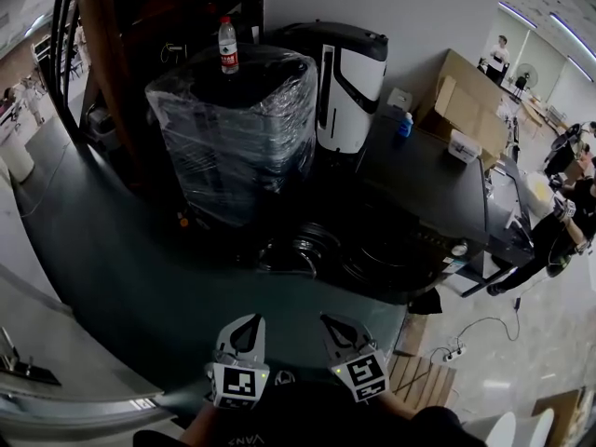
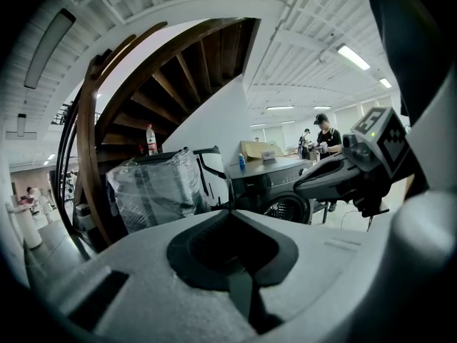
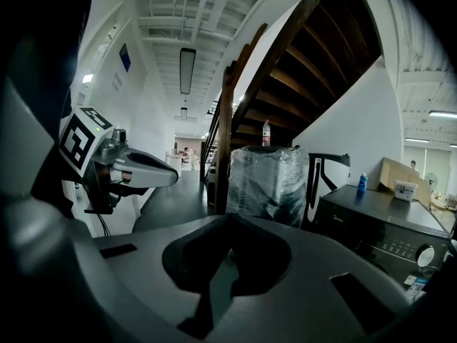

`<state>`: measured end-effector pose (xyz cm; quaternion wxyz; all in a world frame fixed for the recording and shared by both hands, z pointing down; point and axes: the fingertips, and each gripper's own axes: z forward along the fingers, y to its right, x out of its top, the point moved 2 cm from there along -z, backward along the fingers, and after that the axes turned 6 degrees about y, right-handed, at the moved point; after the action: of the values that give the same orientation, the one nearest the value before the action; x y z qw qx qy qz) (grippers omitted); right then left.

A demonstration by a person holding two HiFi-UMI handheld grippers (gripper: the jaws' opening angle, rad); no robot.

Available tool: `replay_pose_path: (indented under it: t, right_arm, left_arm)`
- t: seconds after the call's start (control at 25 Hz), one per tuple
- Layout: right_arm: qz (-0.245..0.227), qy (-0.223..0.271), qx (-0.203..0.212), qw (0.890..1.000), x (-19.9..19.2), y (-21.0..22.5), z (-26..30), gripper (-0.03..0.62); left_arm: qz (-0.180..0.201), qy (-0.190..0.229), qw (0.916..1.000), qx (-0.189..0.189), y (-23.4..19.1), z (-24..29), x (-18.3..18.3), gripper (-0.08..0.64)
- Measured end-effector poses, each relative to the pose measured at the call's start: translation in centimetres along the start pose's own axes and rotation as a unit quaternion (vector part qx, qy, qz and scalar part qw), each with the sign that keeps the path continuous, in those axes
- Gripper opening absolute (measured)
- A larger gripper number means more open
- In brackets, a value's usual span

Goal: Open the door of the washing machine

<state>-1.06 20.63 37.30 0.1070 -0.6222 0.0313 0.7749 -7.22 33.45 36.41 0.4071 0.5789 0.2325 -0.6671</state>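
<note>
Head view: one dark washing machine [image 1: 424, 180] stands on the floor by the white wall, right of centre. Its front edge runs across the view, and its round door [image 2: 289, 209] faces the person. Left of it stand one white-and-black appliance [image 1: 349, 73] and one film-wrapped box [image 1: 233, 128]. The left gripper [image 1: 245, 322] and right gripper [image 1: 333, 324] hover side by side, both closed on nothing, well apart from the door. There are two bottles: a clear bottle [image 1: 227, 45] on the box and a blue bottle [image 1: 404, 125] at the machine top's back edge.
</note>
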Motion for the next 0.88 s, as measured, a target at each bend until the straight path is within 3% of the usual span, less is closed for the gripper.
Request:
replay_pose_path:
  t: [0.52,0.88]
  right_arm:
    - [0.005,-0.007,-0.002,1.000,-0.5,-1.3,-0.6,0.006]
    - [0.008,-0.010,-0.007,1.000,-0.7,-1.7,-0.9,0.006]
  left_arm:
    - [-0.009,0.000,1.0000,-0.002,0.4,-1.6,-1.0,0.017]
    - [0.003,0.026,0.9996,-0.004,0.1,-1.6,-1.5,0.017]
